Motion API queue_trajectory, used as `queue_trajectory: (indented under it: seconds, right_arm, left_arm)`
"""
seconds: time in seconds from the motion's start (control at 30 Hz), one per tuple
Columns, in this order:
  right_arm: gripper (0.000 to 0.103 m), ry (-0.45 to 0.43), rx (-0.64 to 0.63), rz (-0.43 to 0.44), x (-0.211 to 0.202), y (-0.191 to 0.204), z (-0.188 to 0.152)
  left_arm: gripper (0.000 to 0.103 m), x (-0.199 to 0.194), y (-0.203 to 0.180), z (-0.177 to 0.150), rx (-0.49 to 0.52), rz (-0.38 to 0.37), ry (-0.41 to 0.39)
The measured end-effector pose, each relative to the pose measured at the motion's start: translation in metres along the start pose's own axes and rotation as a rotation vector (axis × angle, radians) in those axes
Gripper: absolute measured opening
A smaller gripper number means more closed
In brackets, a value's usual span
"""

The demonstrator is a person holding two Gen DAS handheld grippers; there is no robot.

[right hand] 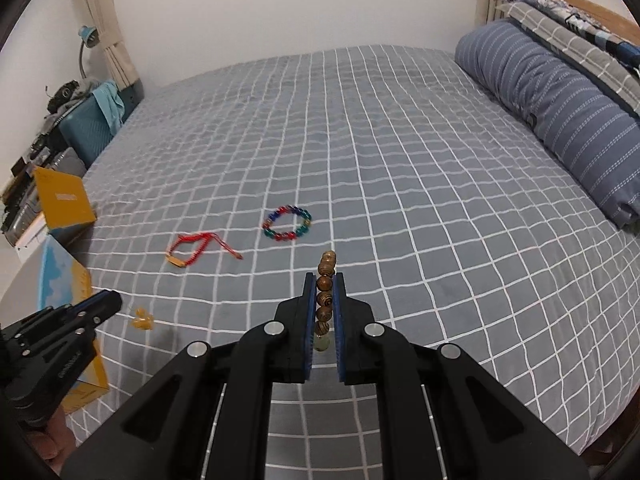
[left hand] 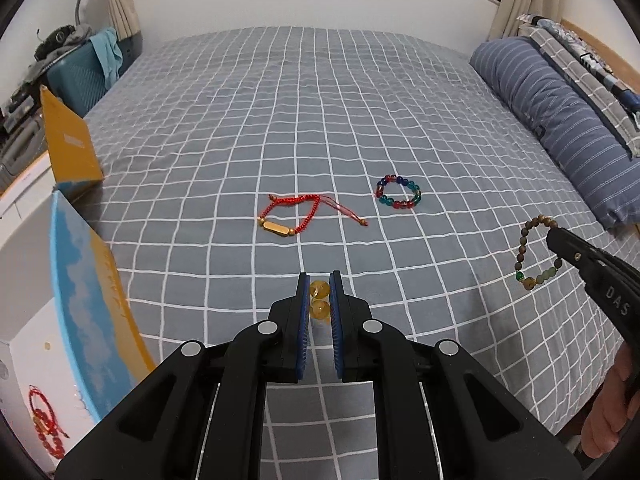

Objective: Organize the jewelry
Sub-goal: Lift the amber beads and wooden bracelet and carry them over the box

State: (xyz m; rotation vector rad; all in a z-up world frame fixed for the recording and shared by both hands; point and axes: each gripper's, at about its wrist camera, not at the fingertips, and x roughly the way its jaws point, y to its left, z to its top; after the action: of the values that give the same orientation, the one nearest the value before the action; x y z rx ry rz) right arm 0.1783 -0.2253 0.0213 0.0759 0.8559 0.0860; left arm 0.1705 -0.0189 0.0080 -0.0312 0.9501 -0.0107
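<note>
Amber beads (left hand: 320, 300) pinched between left fingers (left hand: 302, 312); wooden bracelet (right hand: 325, 300) clamped between right fingers (right hand: 340, 312).

right gripper (right hand: 323, 308) clamping wooden bead bracelet (right hand: 325, 298), checked bedspread (right hand: 400, 200)

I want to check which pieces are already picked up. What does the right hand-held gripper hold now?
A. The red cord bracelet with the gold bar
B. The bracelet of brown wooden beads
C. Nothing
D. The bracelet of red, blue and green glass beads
B: the right hand-held gripper is closed on the brown wooden bead bracelet, whose loop hangs from its tip in the left wrist view, above the bed.
</note>
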Motion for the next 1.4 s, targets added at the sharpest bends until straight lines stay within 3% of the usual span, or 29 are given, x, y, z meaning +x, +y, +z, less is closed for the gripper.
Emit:
queue_trajectory:
  seconds: [0.43, 1.4]
  right_arm:
    - [0.008, -0.024, -0.077, 0.037, -0.027, 0.05, 0.004]
    - [0.008, -0.027, -0.241, 0.19, -0.033, 0.181, 0.012]
  left_arm:
    - [0.009, -0.038, 0.028, -0.003, -0.016, 0.038, -0.031]
    - [0.009, -0.105, 0.126, -0.015, -0.169, 0.146, -0.097]
